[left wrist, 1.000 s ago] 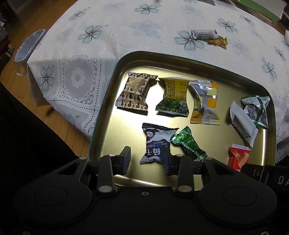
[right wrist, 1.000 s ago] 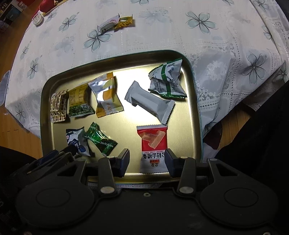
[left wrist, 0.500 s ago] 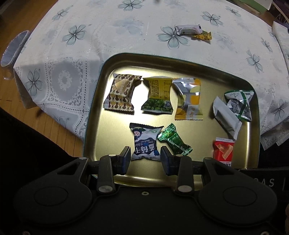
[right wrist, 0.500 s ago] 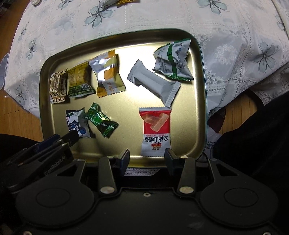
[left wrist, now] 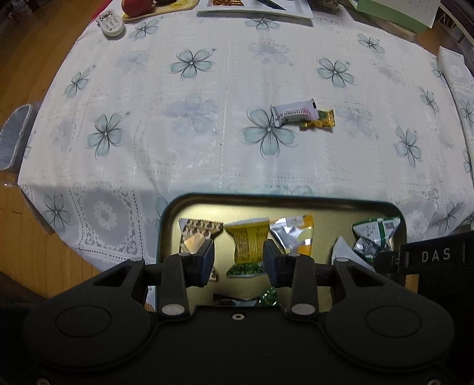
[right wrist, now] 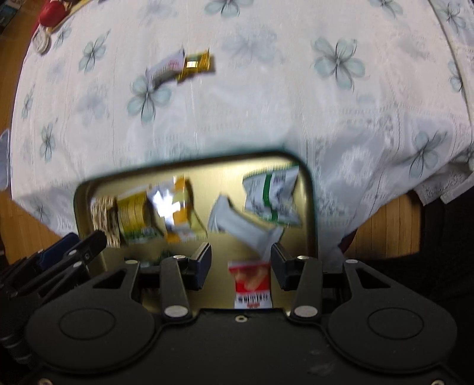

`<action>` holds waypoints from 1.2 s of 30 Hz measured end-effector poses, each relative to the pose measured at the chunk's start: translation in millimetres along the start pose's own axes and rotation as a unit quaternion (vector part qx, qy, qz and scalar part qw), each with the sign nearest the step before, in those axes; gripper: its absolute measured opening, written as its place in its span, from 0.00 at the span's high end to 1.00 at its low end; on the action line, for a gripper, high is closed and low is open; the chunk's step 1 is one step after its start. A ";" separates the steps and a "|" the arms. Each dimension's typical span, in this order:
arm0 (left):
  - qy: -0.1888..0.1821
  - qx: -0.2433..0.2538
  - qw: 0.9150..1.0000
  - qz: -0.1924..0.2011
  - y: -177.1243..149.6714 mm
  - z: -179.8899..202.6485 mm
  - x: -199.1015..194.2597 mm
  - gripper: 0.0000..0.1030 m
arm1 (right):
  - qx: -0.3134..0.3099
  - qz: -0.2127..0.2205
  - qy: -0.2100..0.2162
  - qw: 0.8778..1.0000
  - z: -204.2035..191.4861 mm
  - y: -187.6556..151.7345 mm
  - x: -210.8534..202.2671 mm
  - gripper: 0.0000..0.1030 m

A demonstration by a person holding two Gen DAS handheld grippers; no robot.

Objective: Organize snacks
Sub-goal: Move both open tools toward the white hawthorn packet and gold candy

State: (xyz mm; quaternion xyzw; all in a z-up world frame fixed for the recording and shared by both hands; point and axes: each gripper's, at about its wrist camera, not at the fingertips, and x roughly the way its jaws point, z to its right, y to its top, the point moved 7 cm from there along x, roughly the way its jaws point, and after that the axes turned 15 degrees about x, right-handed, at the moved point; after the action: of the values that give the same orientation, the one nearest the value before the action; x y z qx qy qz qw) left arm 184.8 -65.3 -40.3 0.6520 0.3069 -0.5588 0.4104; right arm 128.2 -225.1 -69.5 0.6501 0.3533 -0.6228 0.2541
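A gold-lined tray [left wrist: 266,197] lies at the near edge of a flowered tablecloth and holds several wrapped snacks. Among them are a brown patterned packet [left wrist: 198,234], a yellow packet [left wrist: 250,242] and a silver-orange packet [left wrist: 296,234]. My left gripper [left wrist: 238,260] hovers open above the yellow packet and holds nothing. My right gripper [right wrist: 241,266] is open over a red packet [right wrist: 251,281], near a grey-white packet [right wrist: 240,228] and a green-white packet [right wrist: 272,195]. Out on the cloth, beyond the tray, a white bar [left wrist: 293,114] lies against a gold candy [left wrist: 320,121].
At the table's far side stand a round tin [left wrist: 112,22], a white tray [left wrist: 254,7] and a green box [left wrist: 391,11]. A clear chair edge [left wrist: 14,133] stands left of the table, over wooden floor. The tablecloth hangs over the near edge.
Both grippers have moved away from the tray's near side toward the middle of the table. The tray sits lower in both views, the white bar and gold candy nearer. The jaws stayed open.
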 end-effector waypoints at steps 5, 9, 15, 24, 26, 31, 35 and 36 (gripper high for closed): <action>0.002 -0.004 1.000 -0.006 37.2 -10.0 7.9 0.55 | 0.025 0.009 -0.006 1.000 -12.8 42.4 -4.3 0.54; 0.007 -0.012 1.000 -0.012 68.0 -17.9 17.3 0.55 | 0.047 0.013 -0.016 0.999 -22.1 72.0 -3.0 0.54; 0.035 -0.016 0.999 -0.006 116.4 -29.7 36.9 0.55 | 0.069 0.030 -0.036 0.997 -39.2 116.3 0.9 0.54; 0.007 -0.021 1.000 -0.012 156.8 -28.3 94.3 0.56 | 0.086 0.006 -0.045 0.995 -38.3 137.0 30.7 0.55; -0.008 -0.025 1.000 -0.016 162.0 -23.5 103.2 0.56 | 0.086 0.008 -0.051 0.995 -37.1 138.3 33.8 0.55; -0.013 -0.016 0.999 -0.027 169.0 -12.0 112.7 0.56 | 0.088 0.013 -0.053 0.995 -35.6 141.9 35.5 0.55; -0.013 -0.004 0.999 -0.040 162.7 -6.6 114.8 0.56 | 0.091 0.010 -0.047 0.995 -34.4 144.5 35.8 0.55; -0.010 0.000 0.999 -0.042 160.4 -5.9 114.1 0.56 | 0.091 0.010 -0.046 0.995 -34.2 145.2 35.6 0.55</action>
State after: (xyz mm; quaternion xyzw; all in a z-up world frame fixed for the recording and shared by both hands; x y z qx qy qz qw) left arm 346.8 -142.9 -121.1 0.6330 0.3304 -0.5820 0.3892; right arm 261.5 -283.8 -117.4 0.6445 0.2770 -0.6791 0.2161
